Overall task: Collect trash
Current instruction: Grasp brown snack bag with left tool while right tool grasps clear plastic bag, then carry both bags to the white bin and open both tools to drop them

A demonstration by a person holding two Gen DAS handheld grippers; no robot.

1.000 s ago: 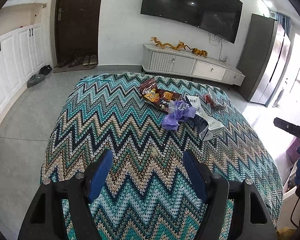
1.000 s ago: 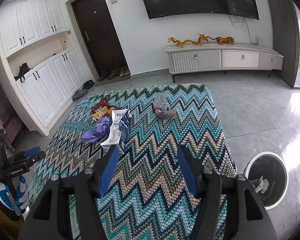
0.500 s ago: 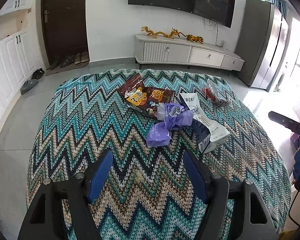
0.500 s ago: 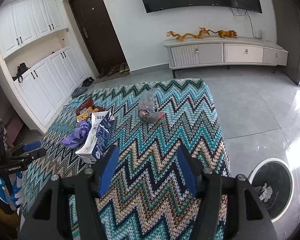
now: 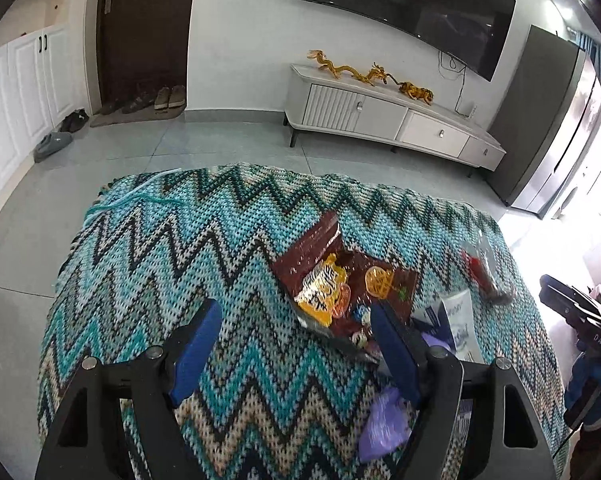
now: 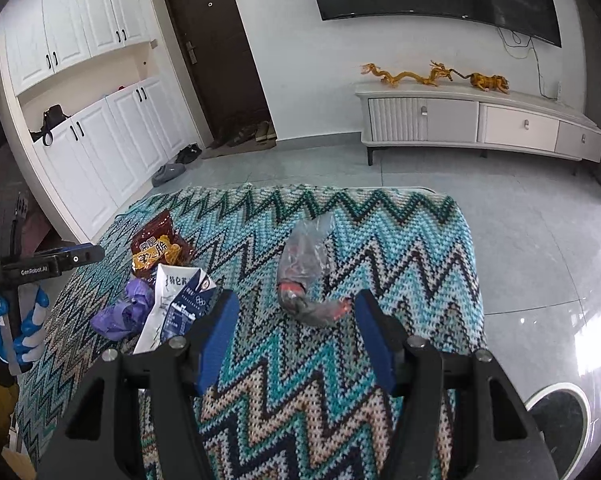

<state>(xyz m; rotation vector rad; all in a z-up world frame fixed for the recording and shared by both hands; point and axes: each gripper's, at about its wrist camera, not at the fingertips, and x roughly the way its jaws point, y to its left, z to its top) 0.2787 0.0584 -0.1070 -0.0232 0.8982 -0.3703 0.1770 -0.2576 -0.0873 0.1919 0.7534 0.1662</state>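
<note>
teal zigzag blanket [image 5: 180, 248], purple bag [image 6: 120, 314].

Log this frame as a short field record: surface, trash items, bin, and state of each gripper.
surface: zigzag knit blanket
trash: brown snack bag; purple glove; milk carton; clear wrapper, apart from the others
bin: black bin on the floor beside the blanket
left gripper: open, empty, beside the snack bag
right gripper: open, empty, near the clear wrapper

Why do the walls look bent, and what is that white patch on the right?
Left wrist view: the fisheye lens bows the black wall television, and daylight washes out the right edge past the grey tall cabinet. Right wrist view: same bending, glare on the glossy grey floor tiles, ceiling lights mirrored in the screen.
</note>
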